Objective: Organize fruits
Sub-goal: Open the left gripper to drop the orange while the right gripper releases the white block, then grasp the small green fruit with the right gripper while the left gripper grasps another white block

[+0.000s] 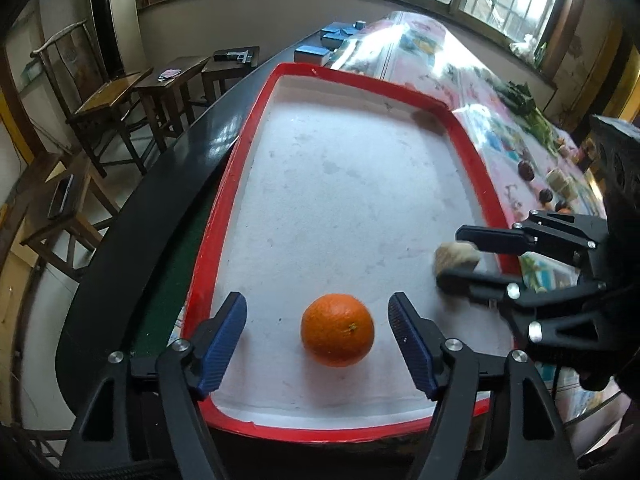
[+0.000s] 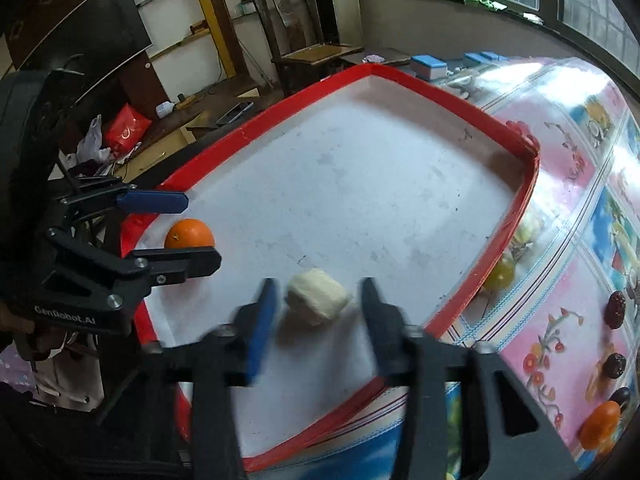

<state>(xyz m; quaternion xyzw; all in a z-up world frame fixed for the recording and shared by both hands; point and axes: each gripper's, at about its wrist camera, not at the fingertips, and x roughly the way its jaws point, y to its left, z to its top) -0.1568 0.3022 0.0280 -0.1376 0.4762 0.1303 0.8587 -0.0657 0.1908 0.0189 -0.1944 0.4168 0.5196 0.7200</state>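
A red-rimmed tray with a white floor lies on the table, also seen from the right wrist as the tray. An orange rests on the tray floor near its front edge, between the blue pads of my left gripper, which is open and not touching it. A pale, blocky fruit lies on the tray between the fingers of my right gripper, open with a small gap on each side. Each view shows the other gripper: right gripper, left gripper around the orange.
On the flowered tablecloth right of the tray lie dark round fruits, an orange fruit and a green fruit. Blue boxes stand beyond the tray's far end. Wooden chairs stand left of the table.
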